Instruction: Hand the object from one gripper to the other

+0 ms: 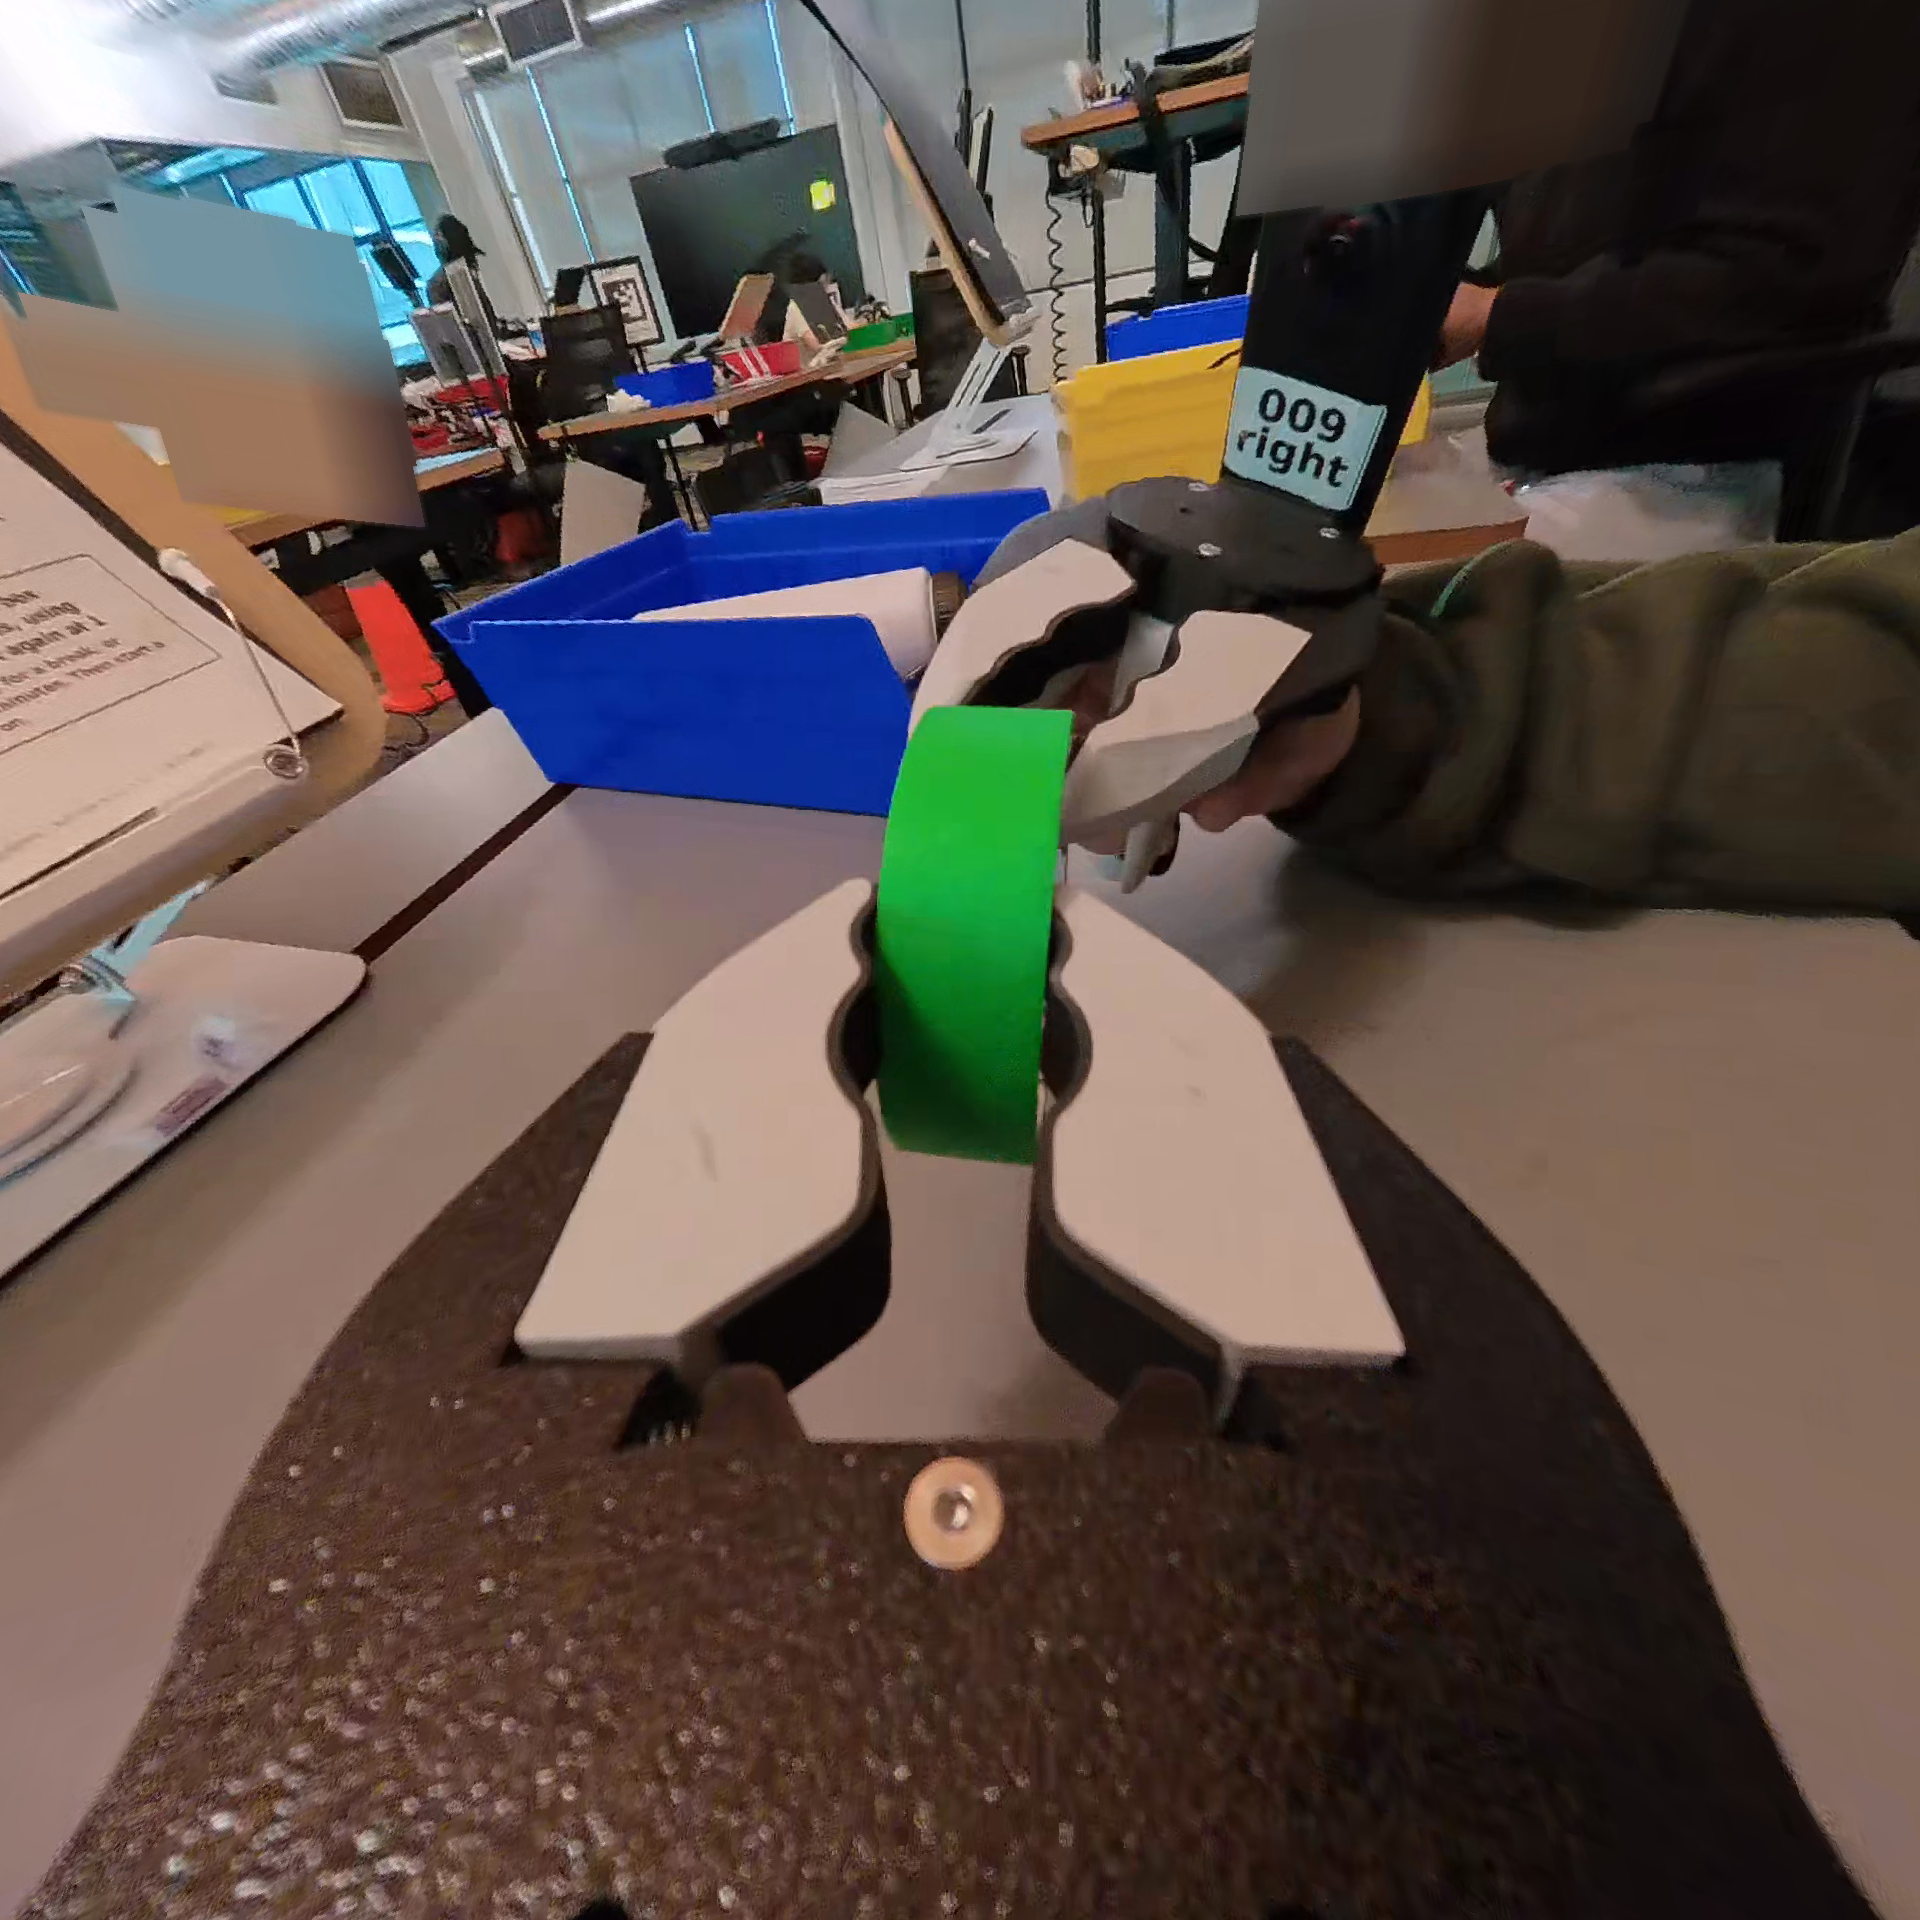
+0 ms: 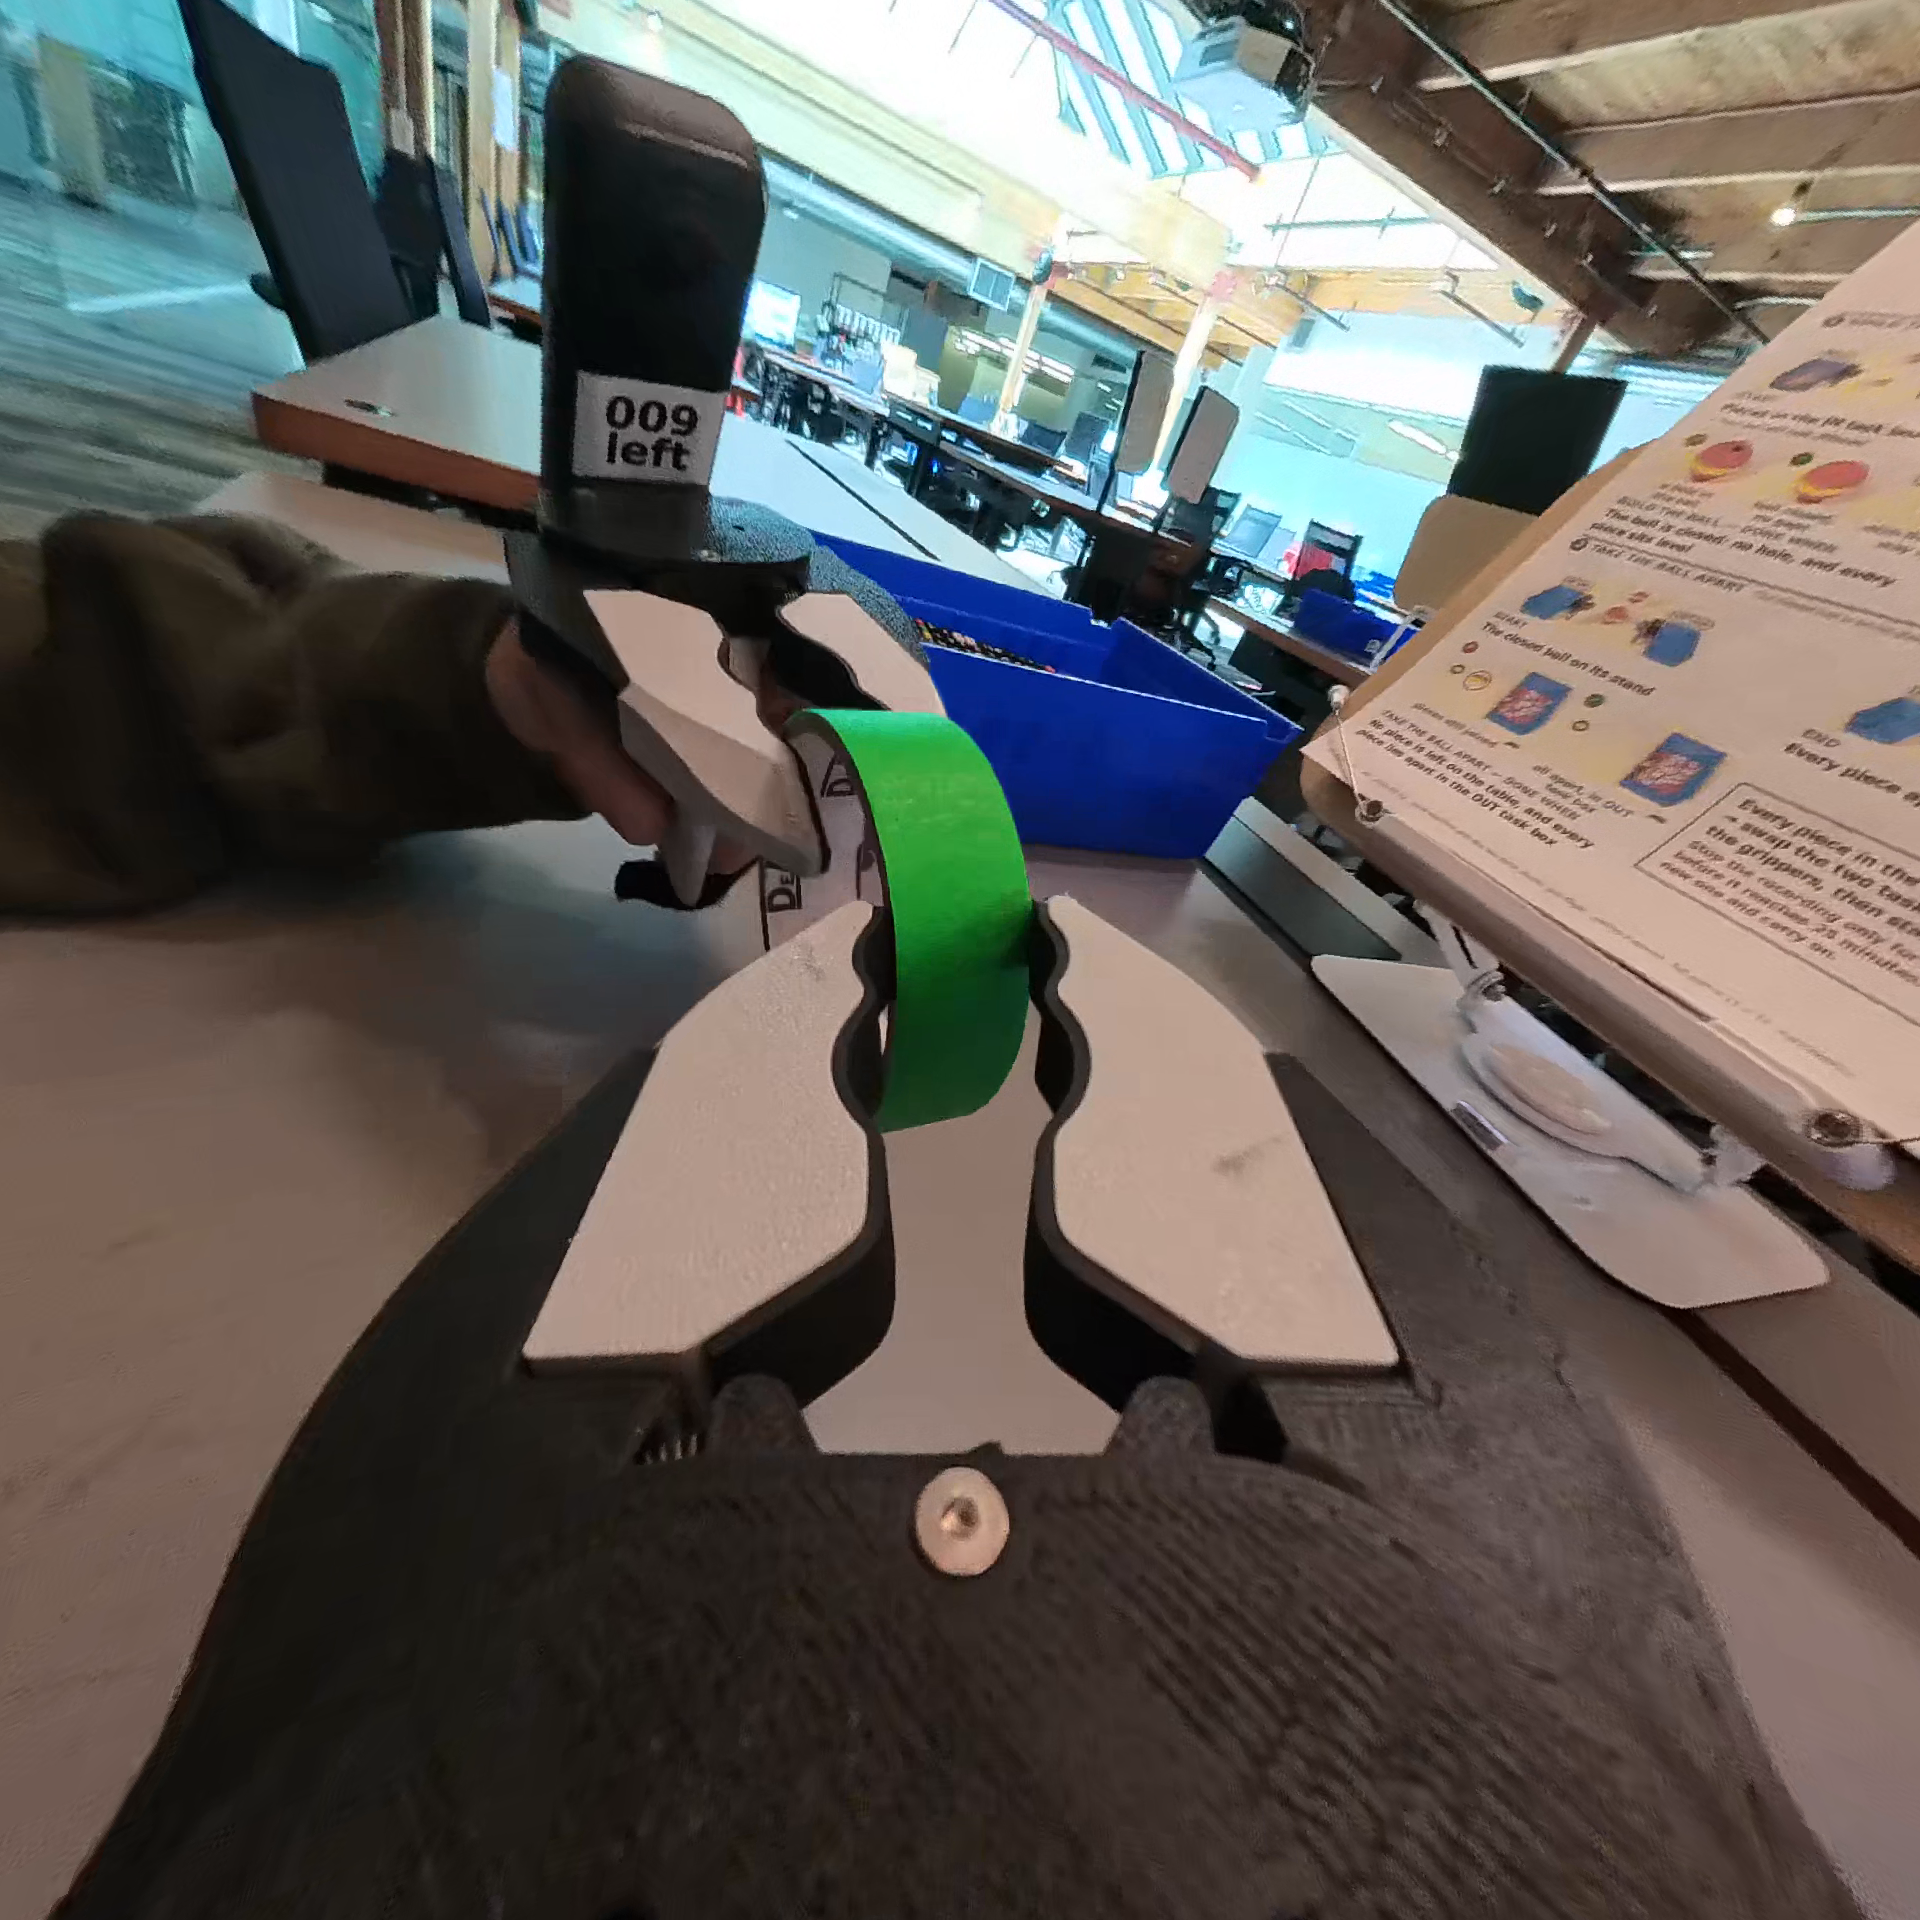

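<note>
A: While both tongs pinch it, where's the tape?
B: My left gripper (image 1: 961, 925) clamps the green tape roll (image 1: 971, 935) on edge above the table (image 1: 1558, 1091), near the blue bin (image 1: 707, 707); my right gripper (image 2: 956, 925) clamps its opposite side.
A: Slack anywhere?
B: Can't tell; fingers (image 2: 1143, 1122) touch tape.

Far half of the green tape roll (image 1: 971, 935) hidden behind itself and the right gripper (image 1: 1081, 769) in the left wrist view. Whether the left gripper (image 2: 805, 821) presses the roll: cannot tell from the right wrist view. Blue bin (image 2: 1101, 748) contents mostly hidden by its wall. Instruction sheet (image 2: 1662, 665) cut off at the right edge. Distant desks blurred.
</note>
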Demonstrator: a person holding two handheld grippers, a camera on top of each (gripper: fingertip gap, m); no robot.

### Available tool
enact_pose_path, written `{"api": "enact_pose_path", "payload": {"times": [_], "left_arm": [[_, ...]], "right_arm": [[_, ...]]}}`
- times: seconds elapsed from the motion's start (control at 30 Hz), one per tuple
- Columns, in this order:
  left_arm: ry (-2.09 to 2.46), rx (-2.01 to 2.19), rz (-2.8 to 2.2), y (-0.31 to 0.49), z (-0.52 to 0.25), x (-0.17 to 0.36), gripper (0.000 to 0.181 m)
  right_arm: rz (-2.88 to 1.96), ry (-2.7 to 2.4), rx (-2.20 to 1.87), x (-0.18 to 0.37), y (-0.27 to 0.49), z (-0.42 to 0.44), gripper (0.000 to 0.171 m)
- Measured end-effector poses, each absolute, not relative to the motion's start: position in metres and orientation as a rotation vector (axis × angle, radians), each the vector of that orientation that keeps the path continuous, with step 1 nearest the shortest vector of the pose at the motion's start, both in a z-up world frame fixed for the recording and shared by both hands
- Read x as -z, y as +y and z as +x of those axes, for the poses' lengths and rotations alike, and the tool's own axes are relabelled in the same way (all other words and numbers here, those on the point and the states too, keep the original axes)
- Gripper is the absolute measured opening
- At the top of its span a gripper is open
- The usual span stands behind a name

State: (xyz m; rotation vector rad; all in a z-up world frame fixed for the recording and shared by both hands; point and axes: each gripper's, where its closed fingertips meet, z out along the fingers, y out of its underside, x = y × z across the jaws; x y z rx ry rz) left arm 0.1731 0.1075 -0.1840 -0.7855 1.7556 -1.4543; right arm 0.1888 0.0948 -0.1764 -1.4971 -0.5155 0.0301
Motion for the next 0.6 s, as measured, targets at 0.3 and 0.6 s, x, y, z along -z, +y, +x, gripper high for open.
{"api": "enact_pose_path", "payload": {"times": [0.3,0.6], "left_arm": [[1.352,1.847,-0.899,0.129,0.173,0.141,0.026],[1.303,1.973,-0.864,0.118,0.174,0.139,0.025]], "right_arm": [[-1.419,-0.286,-0.318,0.165,0.097,0.192,0.051],[-1.364,-0.202,-0.483,0.163,0.102,0.182,0.052]]}}
